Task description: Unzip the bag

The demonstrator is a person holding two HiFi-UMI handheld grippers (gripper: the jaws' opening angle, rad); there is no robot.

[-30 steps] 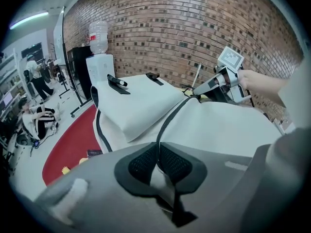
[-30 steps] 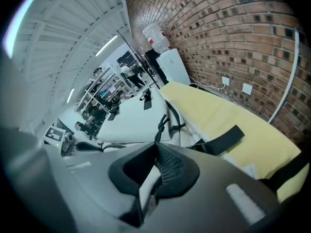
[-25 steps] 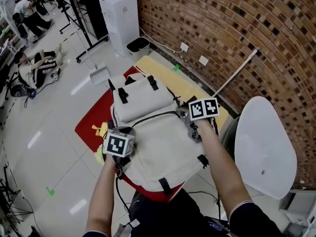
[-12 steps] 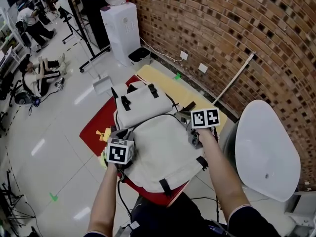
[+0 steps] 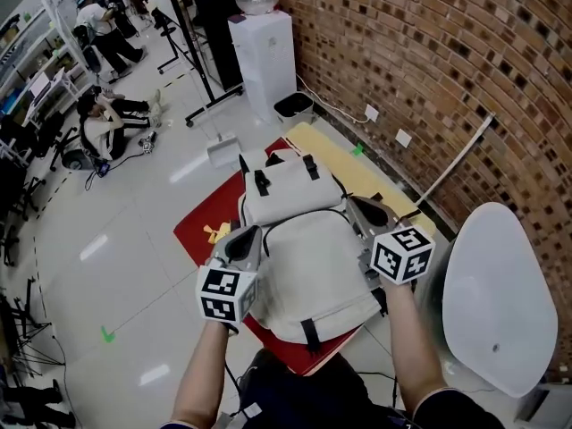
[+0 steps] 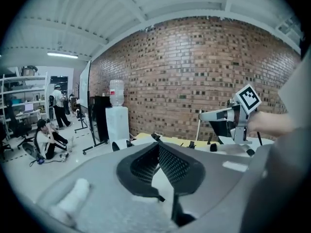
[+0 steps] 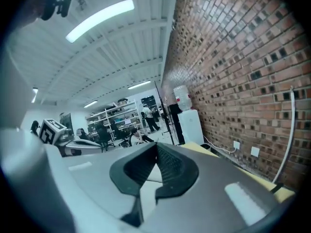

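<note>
Left gripper (image 6: 156,147): we see its jaws pressed together with nothing between them; it points toward the far brick wall (image 5: 447,52).
Right gripper (image 7: 156,147): its jaws have just been closing and we now see the tips meeting, with nothing between them.
Grippers in the head view: we hold the left one at the bag's left edge and the right one at its right edge, both tips aimed far.
Bag (image 5: 308,266): pale with black straps, it lies flat between the two grippers, its flap end on the far side.
Under the bag: a red mat (image 5: 201,226), showing at left and near.
Right of the bag: a white round seat (image 5: 492,293).
Far side: a yellow mat (image 5: 344,159), then a water dispenser (image 5: 268,52) against the wall.
</note>
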